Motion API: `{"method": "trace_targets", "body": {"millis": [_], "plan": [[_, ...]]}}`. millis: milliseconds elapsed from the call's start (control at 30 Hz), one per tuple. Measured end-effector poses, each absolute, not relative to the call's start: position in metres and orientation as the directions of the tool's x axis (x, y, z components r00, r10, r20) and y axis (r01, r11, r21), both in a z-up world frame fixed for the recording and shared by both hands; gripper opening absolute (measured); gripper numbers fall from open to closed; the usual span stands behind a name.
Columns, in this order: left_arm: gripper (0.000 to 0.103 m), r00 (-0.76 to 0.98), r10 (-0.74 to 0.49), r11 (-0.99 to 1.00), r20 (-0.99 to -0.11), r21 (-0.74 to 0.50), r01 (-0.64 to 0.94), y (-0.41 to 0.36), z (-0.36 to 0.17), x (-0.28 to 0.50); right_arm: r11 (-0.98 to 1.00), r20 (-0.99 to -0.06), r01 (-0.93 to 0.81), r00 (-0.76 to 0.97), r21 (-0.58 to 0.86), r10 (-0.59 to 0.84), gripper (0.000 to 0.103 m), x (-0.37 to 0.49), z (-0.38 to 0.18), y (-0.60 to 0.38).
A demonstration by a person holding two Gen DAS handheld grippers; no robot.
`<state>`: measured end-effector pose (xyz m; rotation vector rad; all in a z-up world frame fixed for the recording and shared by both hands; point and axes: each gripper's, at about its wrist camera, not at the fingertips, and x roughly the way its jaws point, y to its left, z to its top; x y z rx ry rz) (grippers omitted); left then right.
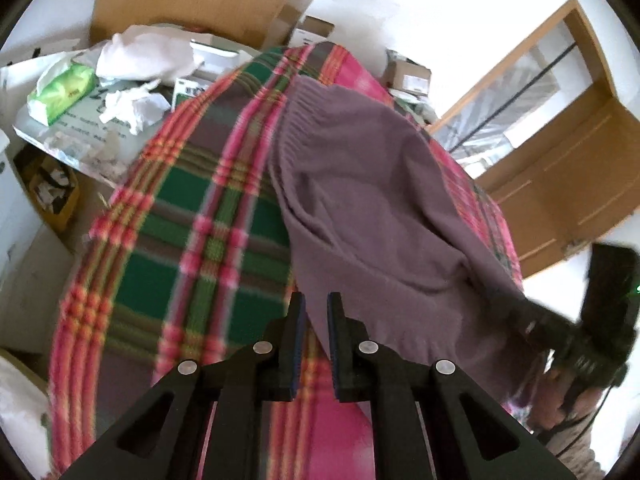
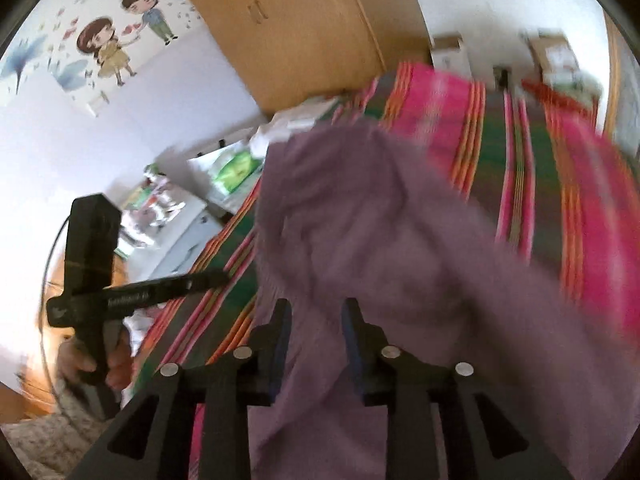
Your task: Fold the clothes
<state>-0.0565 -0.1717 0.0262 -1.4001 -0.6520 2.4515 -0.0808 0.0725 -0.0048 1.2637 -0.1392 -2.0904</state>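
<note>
Fingers of left gripper (image 1: pixel 316 308) parted by a narrow gap, empty, hovering just off the near left edge of the sweater (image 1: pixel 360 200). Fingers of right gripper (image 2: pixel 314 312) spread wider, sweater cloth visible between and beyond them; grip not confirmed, view blurred. Seen from the left wrist camera, right gripper tips touching or pinching the sweater's near right corner; cannot tell which.

Sweater: purple knit, lying lengthwise on plaid blanket (image 1: pixel 192 220), ribbed hem at the far end, body rumpled with long creases.

Left gripper held in a hand (image 2: pixel 86 356) low beside the sweater's left side, pointed across toward it.

Left of sweater: broad bare blanket. Right of sweater: narrow blanket strip, then the drop-off. Beyond far-left of sweater: tissue pack (image 1: pixel 60 92), crumpled paper, boxes.
</note>
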Motion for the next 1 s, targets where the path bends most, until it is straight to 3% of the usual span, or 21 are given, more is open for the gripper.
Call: {"method": "trace_targets", "body": {"millis": [267, 400, 500, 733, 1000], "plan": [[0.011, -0.468, 0.481, -0.851, -0.742, -0.523, -0.045, -0.149, 0.021, -0.028, -0.716, -0.727, 0.458, -0.192, 0.527, -0.659, 0.034, -0.048, -0.046, 0.059], [0.011, -0.490, 0.478, -0.849, -0.729, -0.526, -0.046, -0.150, 0.029, -0.018, -0.674, -0.669, 0.502, -0.227, 0.542, -0.707, 0.030, -0.037, -0.041, 0.046], [0.011, -0.522, 0.474, -0.846, -0.709, -0.531, -0.047, -0.155, 0.038, -0.011, -0.605, -0.637, 0.545, -0.158, 0.581, -0.755, 0.029, -0.026, -0.043, 0.025], [0.011, -0.539, 0.462, -0.850, -0.704, -0.525, -0.042, -0.158, 0.048, -0.004, -0.583, -0.690, 0.593, -0.063, 0.555, -0.721, 0.029, -0.003, -0.056, -0.008], [0.011, -0.518, 0.485, -0.854, -0.704, -0.510, -0.105, -0.131, 0.061, -0.008, -0.650, -0.683, 0.609, -0.230, 0.455, -0.693, 0.029, 0.024, -0.023, 0.042]]}}
